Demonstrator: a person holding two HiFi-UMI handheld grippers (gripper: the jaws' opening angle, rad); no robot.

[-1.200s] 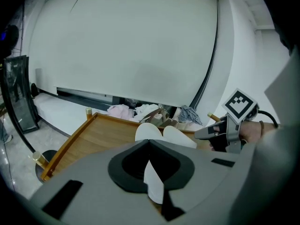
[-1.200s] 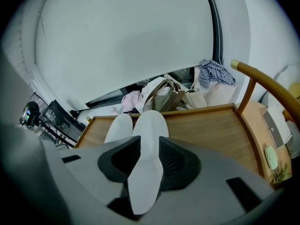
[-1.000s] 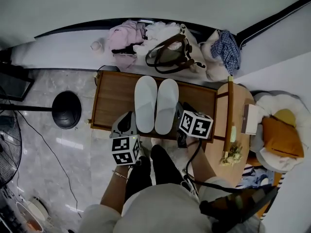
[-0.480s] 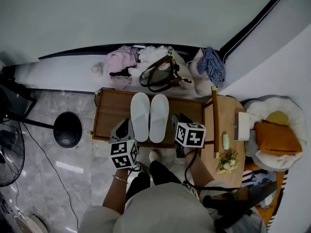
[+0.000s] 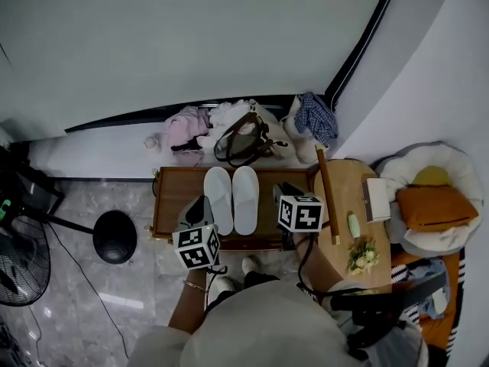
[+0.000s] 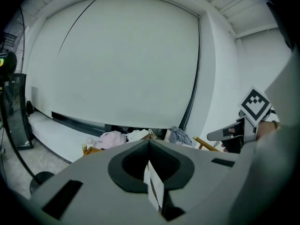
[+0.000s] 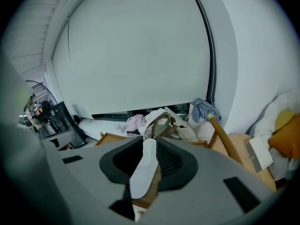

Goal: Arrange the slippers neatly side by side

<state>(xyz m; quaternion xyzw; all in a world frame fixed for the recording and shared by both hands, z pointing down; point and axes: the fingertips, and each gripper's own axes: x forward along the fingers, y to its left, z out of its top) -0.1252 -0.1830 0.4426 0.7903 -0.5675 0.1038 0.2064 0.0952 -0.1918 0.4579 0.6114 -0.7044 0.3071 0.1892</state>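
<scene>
Two white slippers [image 5: 218, 199] [image 5: 245, 199] lie side by side, toes away from me, on a low brown wooden table [image 5: 172, 197]. My left gripper [image 5: 201, 202] hangs above the table's near left edge, clear of the left slipper. Its fingertips meet with nothing held [image 6: 149, 143]; a strip of slipper [image 6: 153, 181] shows through the slit below. My right gripper [image 5: 280, 191] hovers to the right of the right slipper, apart from it. Its jaws [image 7: 150, 139] have just been closing and stand slightly apart; the slipper [image 7: 144, 170] seen between them lies far below on the table.
Behind the table a brown handbag [image 5: 243, 140], pink clothes [image 5: 183, 127] and a plaid cloth [image 5: 313, 117] are piled along the wall. A round wooden side table [image 5: 348, 205] stands at the right, beside a white seat with an orange cushion [image 5: 432, 205]. A fan [image 5: 19, 258] and a black lamp base [image 5: 114, 237] stand at the left.
Both grippers have risen away from the table and the head view has pulled back, so the table looks smaller. The slippers have stayed in place.
</scene>
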